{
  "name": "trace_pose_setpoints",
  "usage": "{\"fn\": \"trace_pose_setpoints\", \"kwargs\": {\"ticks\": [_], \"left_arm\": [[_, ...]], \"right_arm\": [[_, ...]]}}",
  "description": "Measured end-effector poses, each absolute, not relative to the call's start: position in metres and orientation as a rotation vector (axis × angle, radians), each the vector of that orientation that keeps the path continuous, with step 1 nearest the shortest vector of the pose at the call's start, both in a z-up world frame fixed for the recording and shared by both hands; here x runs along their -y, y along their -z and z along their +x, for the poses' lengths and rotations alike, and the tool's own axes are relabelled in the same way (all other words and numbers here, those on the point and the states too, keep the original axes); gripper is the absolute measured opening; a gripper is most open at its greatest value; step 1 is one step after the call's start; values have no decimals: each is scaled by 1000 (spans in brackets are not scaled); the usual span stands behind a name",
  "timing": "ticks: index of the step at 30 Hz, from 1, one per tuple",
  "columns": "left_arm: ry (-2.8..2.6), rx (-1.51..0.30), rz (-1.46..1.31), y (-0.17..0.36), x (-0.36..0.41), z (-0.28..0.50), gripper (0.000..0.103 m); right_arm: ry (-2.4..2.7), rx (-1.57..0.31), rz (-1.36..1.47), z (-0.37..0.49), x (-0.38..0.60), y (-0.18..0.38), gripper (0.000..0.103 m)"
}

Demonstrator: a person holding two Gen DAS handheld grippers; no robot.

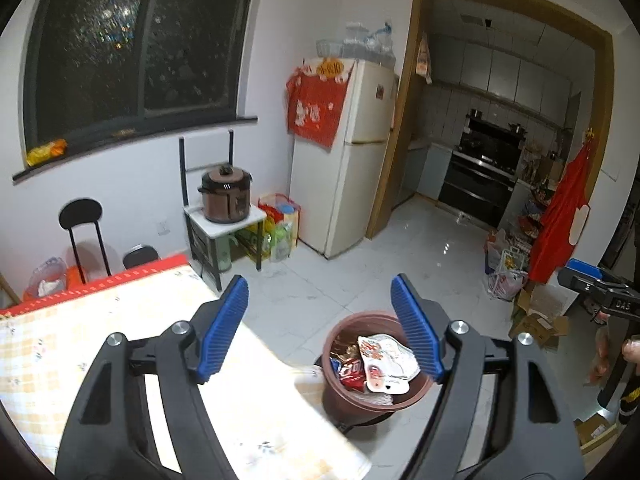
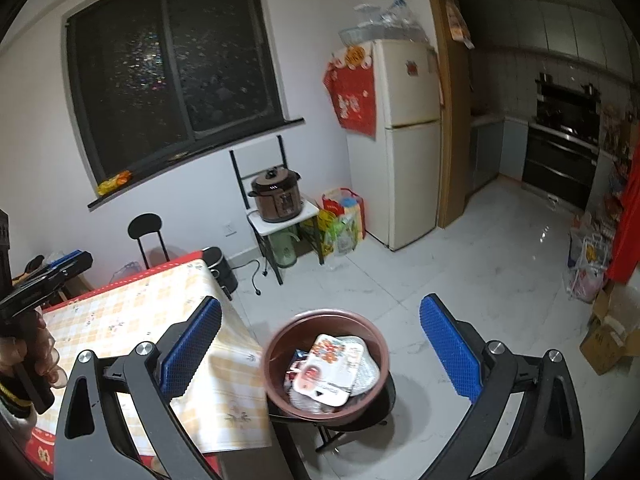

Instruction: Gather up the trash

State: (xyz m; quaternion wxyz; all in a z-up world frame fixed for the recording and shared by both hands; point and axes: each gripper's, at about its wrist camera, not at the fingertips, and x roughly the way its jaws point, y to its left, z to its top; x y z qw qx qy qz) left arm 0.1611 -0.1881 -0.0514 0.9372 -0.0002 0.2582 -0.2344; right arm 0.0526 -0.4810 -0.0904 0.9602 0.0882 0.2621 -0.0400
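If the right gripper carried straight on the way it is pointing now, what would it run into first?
Most likely the brown bin, or the white wrapper lying on top of the trash inside it. The right gripper is open and empty, with the bin's mouth framed between its fingers; depth is hard to judge through the fisheye.

Matt brown plastic bin (image 2: 326, 364) holding glossy printed foil wrappers (image 2: 326, 372). Table (image 1: 100, 344) covered in a smooth checked cloth. Floor (image 1: 360, 264) of glossy white marble-look tile. Gripper pads (image 1: 224, 328) of ribbed blue rubber on matt black plastic arms, with bright metal pivots.
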Motion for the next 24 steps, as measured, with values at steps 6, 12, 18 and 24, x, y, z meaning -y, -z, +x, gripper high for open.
{"fn": "trace_pose_setpoints", "kwargs": {"ticks": [6, 12, 18, 24], "left_arm": [[461, -466, 21, 22, 140, 124, 83], [438, -421, 46, 3, 100, 93, 97], [402, -417, 47, -5, 68, 79, 97], [387, -424, 61, -4, 51, 76, 97]], "right_arm": [[91, -492, 146, 40, 442, 65, 98], [95, -471, 123, 31, 406, 52, 98], [99, -463, 111, 26, 378, 46, 98], [118, -461, 100, 22, 361, 43, 98]]}}
